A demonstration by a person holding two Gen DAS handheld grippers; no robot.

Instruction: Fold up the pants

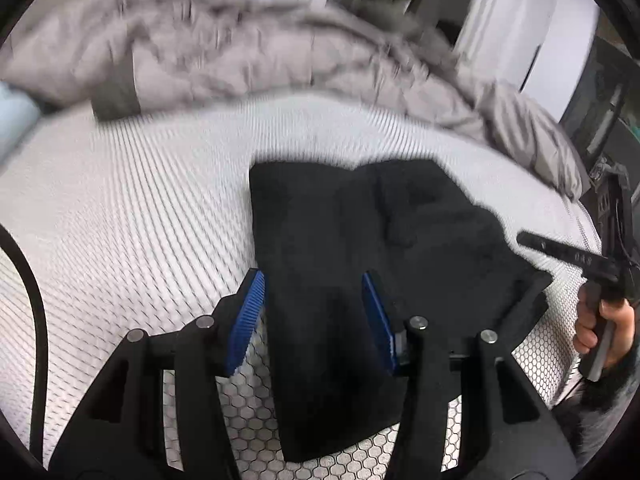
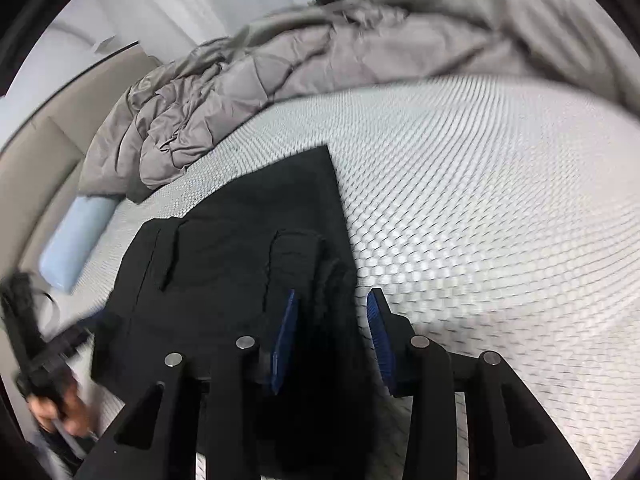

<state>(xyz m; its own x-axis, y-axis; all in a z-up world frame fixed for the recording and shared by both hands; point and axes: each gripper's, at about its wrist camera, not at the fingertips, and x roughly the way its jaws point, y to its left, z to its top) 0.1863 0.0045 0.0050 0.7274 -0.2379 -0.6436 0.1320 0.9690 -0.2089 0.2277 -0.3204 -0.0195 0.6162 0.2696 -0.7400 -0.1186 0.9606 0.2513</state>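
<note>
Black pants (image 1: 360, 240) lie folded on the white honeycomb mattress (image 1: 120, 220). My left gripper (image 1: 312, 284) is open, its blue pads astride the pants' left edge strip, just above the cloth. In the right wrist view the pants (image 2: 240, 248) show a back pocket and lie to the left. My right gripper (image 2: 332, 300) is open over the pants' right edge, one pad above the cloth, the other above the mattress (image 2: 480, 200). The right gripper shows in the left view (image 1: 568, 256), hand-held.
A rumpled grey duvet (image 1: 260, 52) is heaped along the far side of the bed, also in the right view (image 2: 320, 52). A light blue pillow (image 2: 76, 240) lies at the left. The left gripper and hand show blurred at the left edge (image 2: 44, 360).
</note>
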